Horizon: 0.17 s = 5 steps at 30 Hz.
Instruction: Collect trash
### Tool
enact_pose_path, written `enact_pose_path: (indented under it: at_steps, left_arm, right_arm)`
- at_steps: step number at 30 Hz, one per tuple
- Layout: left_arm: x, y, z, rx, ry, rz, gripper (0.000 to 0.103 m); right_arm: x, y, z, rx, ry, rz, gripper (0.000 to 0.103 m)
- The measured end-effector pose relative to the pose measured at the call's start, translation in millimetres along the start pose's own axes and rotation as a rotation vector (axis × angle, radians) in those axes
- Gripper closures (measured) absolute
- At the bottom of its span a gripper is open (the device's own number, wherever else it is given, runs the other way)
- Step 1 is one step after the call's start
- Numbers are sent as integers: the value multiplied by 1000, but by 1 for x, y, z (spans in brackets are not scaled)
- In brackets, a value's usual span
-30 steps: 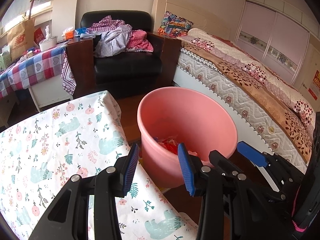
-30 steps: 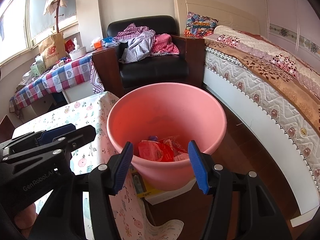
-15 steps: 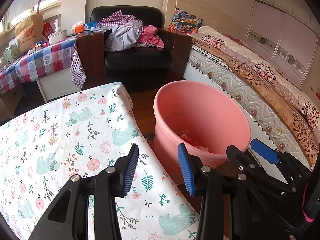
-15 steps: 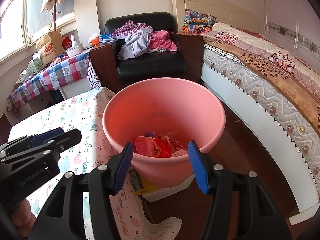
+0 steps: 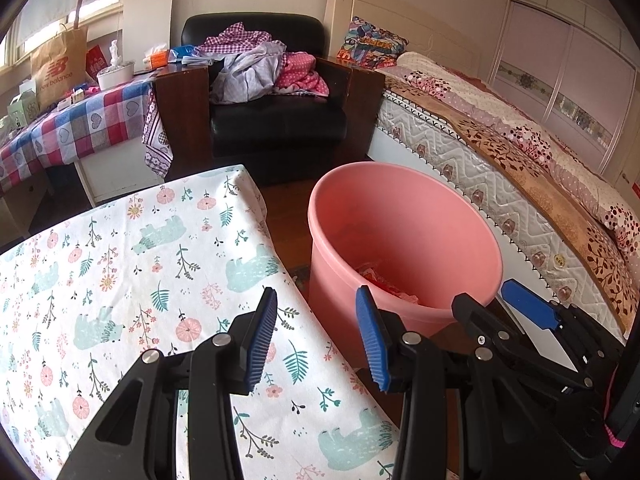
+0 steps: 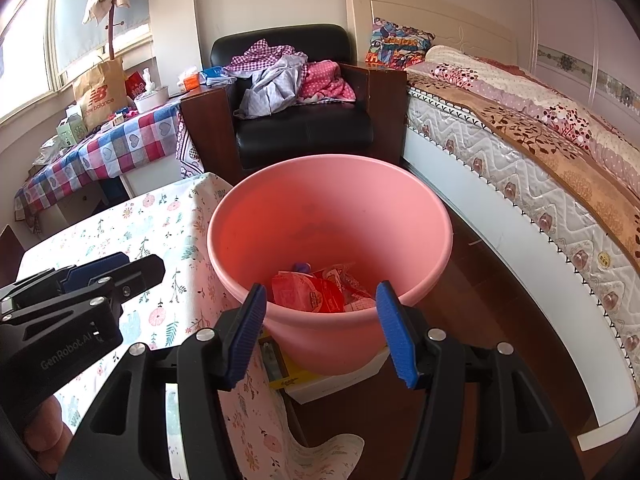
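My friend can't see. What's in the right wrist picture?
A pink bucket with red wrappers inside stands beyond the open, empty right gripper. A flowery tablecloth and the left gripper lie left, a bed right.

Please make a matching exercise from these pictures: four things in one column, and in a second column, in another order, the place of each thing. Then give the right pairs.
Things:
1. red wrappers
2. pile of clothes
3. brown paper bag
4. colourful pillow

Places:
A. on the table with the checked cloth
B. at the head of the bed
C. in the bottom of the pink bucket
D. on the black armchair

Pairs: 1-C, 2-D, 3-A, 4-B
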State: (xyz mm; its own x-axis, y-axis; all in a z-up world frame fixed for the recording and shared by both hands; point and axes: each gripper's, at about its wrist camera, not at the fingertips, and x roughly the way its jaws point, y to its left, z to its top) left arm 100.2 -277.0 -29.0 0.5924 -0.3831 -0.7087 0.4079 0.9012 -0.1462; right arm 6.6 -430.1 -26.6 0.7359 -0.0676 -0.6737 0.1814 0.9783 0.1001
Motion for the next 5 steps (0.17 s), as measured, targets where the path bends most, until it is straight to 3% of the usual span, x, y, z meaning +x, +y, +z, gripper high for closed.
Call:
enact_pose_path:
  at_steps: [5]
  left_arm:
    - [0, 0, 0, 0, 3, -4, 63]
  right_arm:
    - [0, 1, 0, 1, -1, -1, 45]
